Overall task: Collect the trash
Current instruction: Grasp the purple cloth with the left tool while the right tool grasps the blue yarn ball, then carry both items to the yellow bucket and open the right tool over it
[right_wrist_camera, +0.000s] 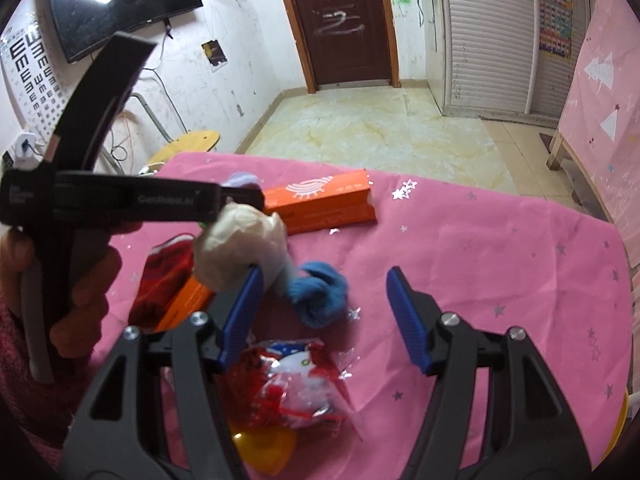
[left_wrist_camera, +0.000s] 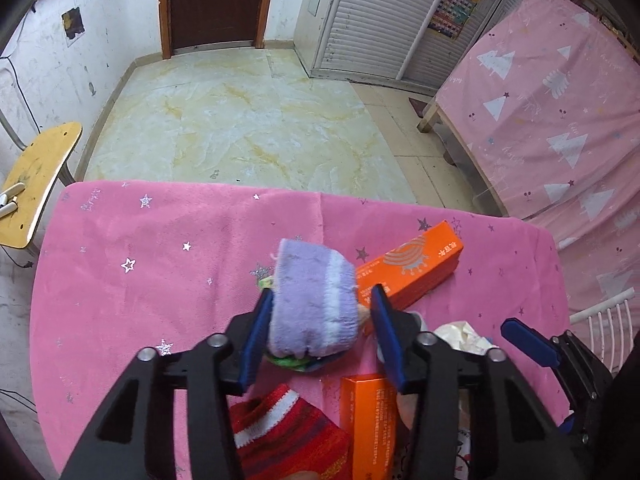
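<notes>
Left tongs (left_wrist_camera: 320,316) straddle the purple sock (left_wrist_camera: 312,304), left pad touching; right tongs (right_wrist_camera: 324,316) gape wide beside it.

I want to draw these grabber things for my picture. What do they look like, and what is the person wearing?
Each gripper is a black plastic frame with cut-out holes and silver bolts, ending in two flat, ribbed blue fingers: left gripper, right gripper. Seen from the right wrist view, the left one has a black pistol-style handle with white lettering and a grey trigger. The person's sleeve is dark red knit.
</notes>
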`<state>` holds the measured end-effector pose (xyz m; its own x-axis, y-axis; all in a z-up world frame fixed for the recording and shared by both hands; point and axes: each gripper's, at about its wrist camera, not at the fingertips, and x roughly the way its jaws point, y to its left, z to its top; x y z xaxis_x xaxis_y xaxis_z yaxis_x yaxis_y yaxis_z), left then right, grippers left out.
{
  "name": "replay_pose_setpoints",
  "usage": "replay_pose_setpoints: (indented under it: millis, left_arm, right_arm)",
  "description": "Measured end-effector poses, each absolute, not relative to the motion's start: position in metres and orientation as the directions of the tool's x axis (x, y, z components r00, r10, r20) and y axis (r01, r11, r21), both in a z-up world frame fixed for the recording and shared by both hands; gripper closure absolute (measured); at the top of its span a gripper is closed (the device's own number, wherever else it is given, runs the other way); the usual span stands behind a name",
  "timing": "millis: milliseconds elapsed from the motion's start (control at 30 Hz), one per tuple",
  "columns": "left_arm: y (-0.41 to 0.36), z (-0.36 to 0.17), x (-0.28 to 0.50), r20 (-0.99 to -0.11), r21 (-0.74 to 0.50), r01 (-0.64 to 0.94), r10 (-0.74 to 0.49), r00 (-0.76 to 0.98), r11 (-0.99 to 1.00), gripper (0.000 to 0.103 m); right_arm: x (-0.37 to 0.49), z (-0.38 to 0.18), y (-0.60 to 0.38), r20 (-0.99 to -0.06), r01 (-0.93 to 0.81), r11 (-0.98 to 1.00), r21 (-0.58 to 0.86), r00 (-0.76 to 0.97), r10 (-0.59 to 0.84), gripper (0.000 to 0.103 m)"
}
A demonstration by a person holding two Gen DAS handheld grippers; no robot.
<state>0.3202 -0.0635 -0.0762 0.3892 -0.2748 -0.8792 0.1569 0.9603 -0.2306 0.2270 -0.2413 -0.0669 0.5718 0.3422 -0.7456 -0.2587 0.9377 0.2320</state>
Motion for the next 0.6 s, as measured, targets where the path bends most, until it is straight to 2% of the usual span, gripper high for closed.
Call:
replay_pose_setpoints:
  millis: [167, 200, 233, 267, 333, 433, 600]
  left_arm:
    - [-0.06, -0.076, 0.319, -0.868, -0.28, 0.156, -0.319, 0.38, 0.947, 0.076]
    - [-0.059, -0.077, 0.318, -0.867, -0.287, 0.154, -0.325, 0.379, 0.945, 0.078]
    - [-0.059, -0.077, 0.318, -0.865, -0.291, 0.153, -0.328, 0.379, 0.944, 0.078]
    - [-0.059, -0.077, 0.316, -0.865, -0.291, 0.152, -0.328, 0.38, 0.945, 0.078]
    - [-0.059, -0.077, 0.315, -0.865, -0.293, 0.151, -0.329, 0.379, 0.944, 0.079]
    - [-0.06, -0.077, 0.314, -0.866, -0.283, 0.15, -0.32, 0.385, 0.947, 0.079]
    - [-0.059, -0.079, 0.314, -0.862, -0.291, 0.142, -0.324, 0.39, 0.946, 0.079]
  right_arm:
    - [0.235, -0.075, -0.239, -0.762, -0.253, 0.931, 0.263, 0.537, 0.361, 0.042]
    - [0.236, -0.077, -0.238, -0.765, -0.252, 0.931, 0.263, 0.533, 0.361, 0.046]
    - [0.235, -0.078, -0.237, -0.768, -0.248, 0.935, 0.253, 0.536, 0.35, 0.057]
    - [0.235, -0.077, -0.237, -0.768, -0.247, 0.937, 0.248, 0.54, 0.345, 0.06]
    - [0.232, -0.076, -0.238, -0.763, -0.248, 0.937, 0.246, 0.547, 0.345, 0.072]
    - [0.228, -0.076, -0.238, -0.757, -0.247, 0.938, 0.242, 0.557, 0.341, 0.082]
    - [0.222, -0.075, -0.245, -0.738, -0.229, 0.934, 0.273, 0.573, 0.356, 0.085]
